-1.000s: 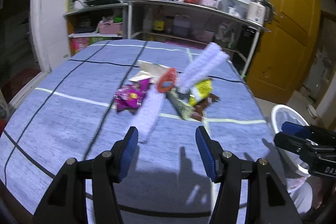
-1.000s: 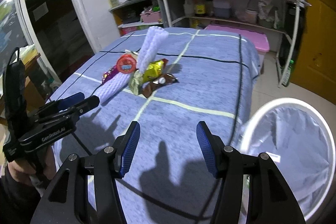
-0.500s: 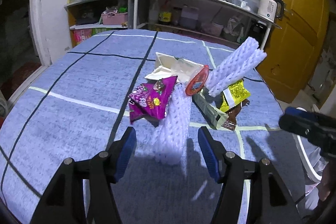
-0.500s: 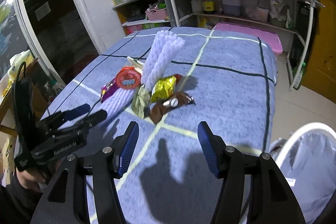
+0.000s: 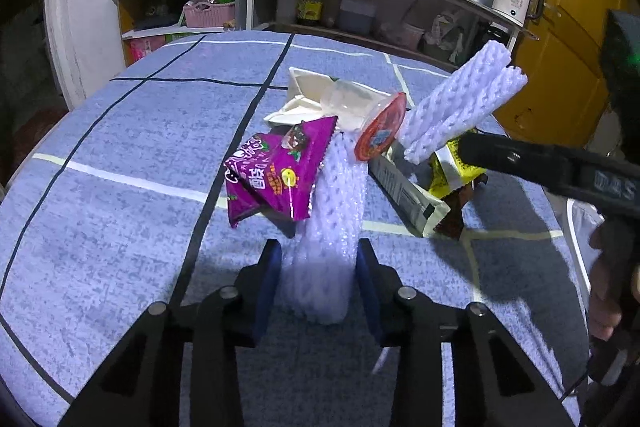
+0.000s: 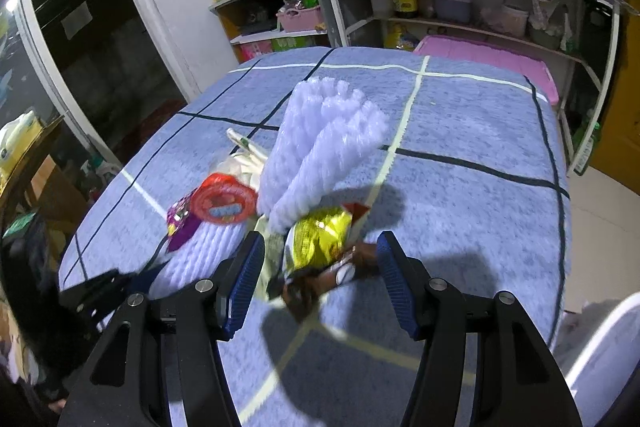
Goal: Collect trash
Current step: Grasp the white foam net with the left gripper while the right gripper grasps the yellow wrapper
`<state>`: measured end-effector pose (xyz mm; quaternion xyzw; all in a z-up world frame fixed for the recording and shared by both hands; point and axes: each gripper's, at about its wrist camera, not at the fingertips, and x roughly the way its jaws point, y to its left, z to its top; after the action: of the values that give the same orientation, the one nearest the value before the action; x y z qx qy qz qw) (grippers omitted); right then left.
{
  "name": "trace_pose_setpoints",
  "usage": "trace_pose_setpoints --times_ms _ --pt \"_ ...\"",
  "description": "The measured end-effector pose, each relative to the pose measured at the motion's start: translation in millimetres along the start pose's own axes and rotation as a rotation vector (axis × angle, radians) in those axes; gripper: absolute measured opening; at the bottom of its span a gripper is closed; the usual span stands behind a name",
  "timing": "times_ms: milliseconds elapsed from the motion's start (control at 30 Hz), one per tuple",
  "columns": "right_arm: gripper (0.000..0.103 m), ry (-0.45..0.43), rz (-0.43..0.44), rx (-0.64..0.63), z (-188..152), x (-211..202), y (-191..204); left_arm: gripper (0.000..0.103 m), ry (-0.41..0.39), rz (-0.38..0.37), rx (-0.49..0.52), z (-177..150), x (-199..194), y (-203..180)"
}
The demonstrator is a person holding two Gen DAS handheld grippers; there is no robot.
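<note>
Both hand-held grippers advanced on the trash pile. Left hand-held gripper [image 5: 317, 277] jaws closing around the foam net sleeve [image 5: 334, 223]; right hand-held gripper [image 6: 316, 277] open, empty. Next: grip firmly, lift.

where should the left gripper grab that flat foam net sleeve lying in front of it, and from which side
Take the foam net sleeve at its near free end, coming from the table's near edge along its length. It is long and soft, and its far end is tucked under the purple snack bag and red lid. The left gripper has just been closing with that end between its pads.
</note>
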<state>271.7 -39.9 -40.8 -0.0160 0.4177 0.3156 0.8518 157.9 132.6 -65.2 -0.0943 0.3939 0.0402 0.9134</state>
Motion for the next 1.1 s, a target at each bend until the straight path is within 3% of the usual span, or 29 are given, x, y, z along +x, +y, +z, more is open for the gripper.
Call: trace_pose_setpoints --times_ms 33,167,467,1100 --pt "0.059 0.002 0.001 0.003 0.6 2.0 -0.4 0.037 0.001 -0.001 0.001 0.1 -0.1 -0.5" --pt "0.033 0.018 -0.003 -0.002 2.7 10.9 -1.0 0.034 -0.001 -0.002 -0.001 0.8 -0.5 -0.5" --pt "0.026 0.005 0.015 -0.006 -12.3 -5.2 1.8 0.027 -0.016 -0.004 -0.01 -9.3 -13.2 -6.3" --pt "0.026 -0.121 -0.015 0.021 -60.2 -109.3 -3.4 0.025 -0.09 -0.087 0.036 -21.1 -73.8 -50.9"
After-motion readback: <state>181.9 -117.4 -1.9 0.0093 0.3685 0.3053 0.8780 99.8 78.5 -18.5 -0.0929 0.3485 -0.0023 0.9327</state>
